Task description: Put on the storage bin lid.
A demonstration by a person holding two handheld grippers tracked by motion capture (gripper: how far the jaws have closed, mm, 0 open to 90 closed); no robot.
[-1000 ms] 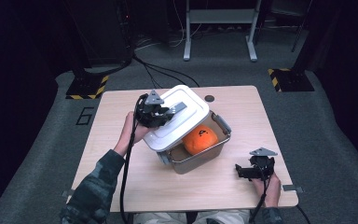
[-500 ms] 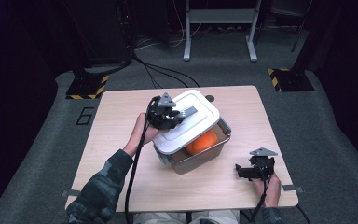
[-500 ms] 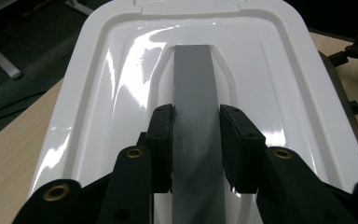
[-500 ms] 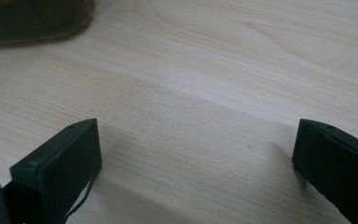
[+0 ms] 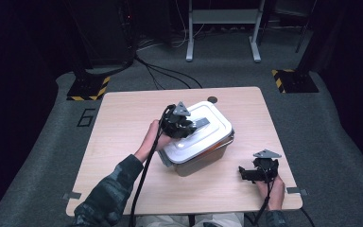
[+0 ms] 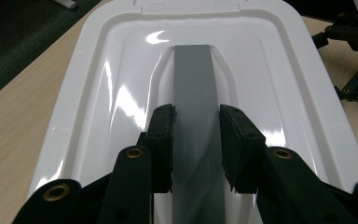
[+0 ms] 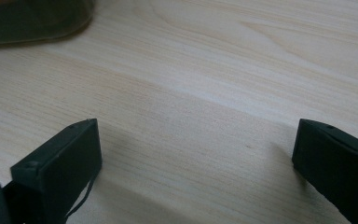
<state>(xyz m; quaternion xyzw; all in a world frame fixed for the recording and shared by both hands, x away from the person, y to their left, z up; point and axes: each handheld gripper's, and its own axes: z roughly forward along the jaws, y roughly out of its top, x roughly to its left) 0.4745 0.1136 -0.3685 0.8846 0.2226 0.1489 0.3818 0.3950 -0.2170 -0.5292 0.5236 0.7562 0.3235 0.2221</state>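
The high view looked forward and down from above my side, taking in the whole table [image 5: 123, 118]. My left gripper view sat close over the lid [image 6: 121, 70], facing along its handle [image 6: 193, 84] toward 12 o'clock. My right gripper view hovered low over bare wood, the box [image 7: 32, 18] at 11 o'clock. Both shared the tabletop with the high view.

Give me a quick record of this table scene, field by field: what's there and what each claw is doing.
surface: wooden table
container: grey box, near the table's middle
cover: white lid with a grey handle strip, lying on the box
left claw: shut on the handle strip, one pad on either side
right claw: open, nothing between its pads, low over bare wood near the table's front right
people: a person's hands hold both claws
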